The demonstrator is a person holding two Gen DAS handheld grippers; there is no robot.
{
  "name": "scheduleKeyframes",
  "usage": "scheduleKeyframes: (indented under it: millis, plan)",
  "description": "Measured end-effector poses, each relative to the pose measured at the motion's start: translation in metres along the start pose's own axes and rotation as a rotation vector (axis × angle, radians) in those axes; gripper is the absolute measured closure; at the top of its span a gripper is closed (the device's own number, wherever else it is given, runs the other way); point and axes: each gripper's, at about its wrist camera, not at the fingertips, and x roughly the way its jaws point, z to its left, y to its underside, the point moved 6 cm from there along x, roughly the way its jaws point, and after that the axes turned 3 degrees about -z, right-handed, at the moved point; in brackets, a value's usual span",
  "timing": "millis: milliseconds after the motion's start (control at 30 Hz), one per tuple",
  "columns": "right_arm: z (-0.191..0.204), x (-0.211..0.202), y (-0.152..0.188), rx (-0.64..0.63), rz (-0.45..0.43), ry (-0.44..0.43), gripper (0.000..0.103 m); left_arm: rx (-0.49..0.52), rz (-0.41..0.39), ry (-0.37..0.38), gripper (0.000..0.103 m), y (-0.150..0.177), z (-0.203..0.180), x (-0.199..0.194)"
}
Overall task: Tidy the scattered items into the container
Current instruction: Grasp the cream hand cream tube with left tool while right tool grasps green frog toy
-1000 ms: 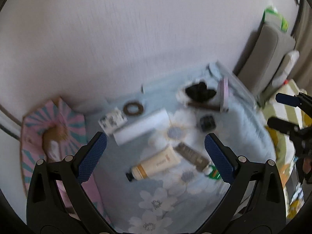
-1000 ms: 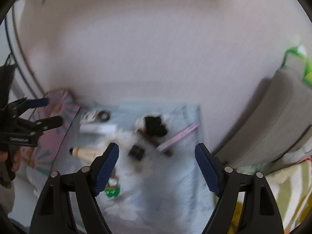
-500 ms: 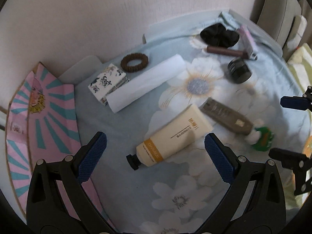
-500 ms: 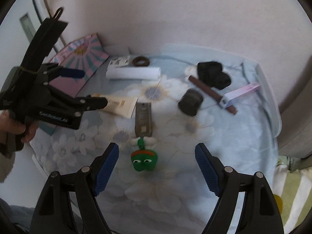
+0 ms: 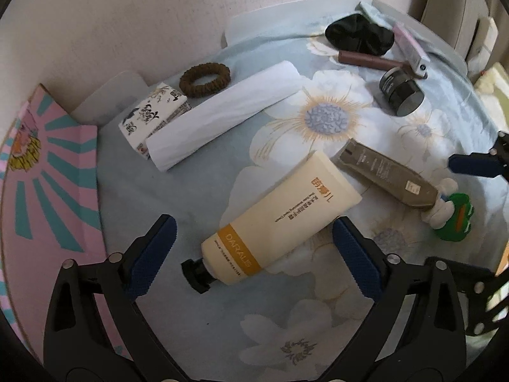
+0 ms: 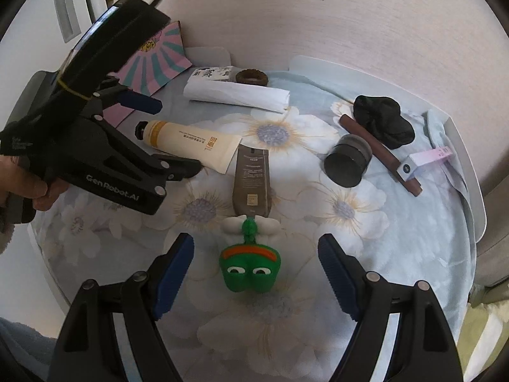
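Left gripper (image 5: 253,250): jaws closing astride the cream tube (image 5: 280,219), not yet pressing. Right gripper (image 6: 256,272): jaws released around the frog toy (image 6: 250,269). Pink box (image 5: 47,187) left of the left jaws; contents unseen.

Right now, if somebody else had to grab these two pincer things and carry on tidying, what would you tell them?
Left gripper: jaws closing around the cream tube with the black cap, not yet gripping.
Right gripper: open, empty, straddling the green frog toy.
On the floral cloth: grey-brown tube, white paper roll, brown hair ring, dark round jar, black cloth bundle.
Done: nothing packed. Left: everything; which thing is the container, I cannot tell.
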Motion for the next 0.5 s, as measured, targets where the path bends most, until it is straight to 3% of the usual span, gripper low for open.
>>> scheduleKeyframes:
  millis: [67,133,267,333,400,500]
  plan:
    - [0.0011,0.0013,0.0013,-0.012,-0.006,0.006,0.029,-0.011,-0.012,0.033,0.021,0.0006,-0.0005,-0.0028]
    - [0.0026,0.0029,0.0023,-0.024,0.0,0.009,0.043,-0.015,-0.022,0.064,0.032,0.0018,-0.0026,-0.0056]
    - [0.0062,0.0038,0.0046,-0.065,0.003,0.02,0.056,-0.016,-0.029,0.112,0.052,0.0027,-0.0061,-0.0101]
    - [0.0071,0.0042,0.0045,-0.064,0.004,0.006,0.066,-0.023,-0.029,0.118,0.058,0.0052,-0.0081,-0.0105]
    - [0.0083,0.004,0.004,-0.067,0.005,0.007,0.069,-0.022,-0.027,0.124,0.071,0.0068,-0.0091,-0.0108]
    - [0.0078,0.0039,0.0038,-0.064,0.004,0.009,0.069,-0.034,-0.023,0.13,0.074,0.0054,-0.0086,-0.0091]
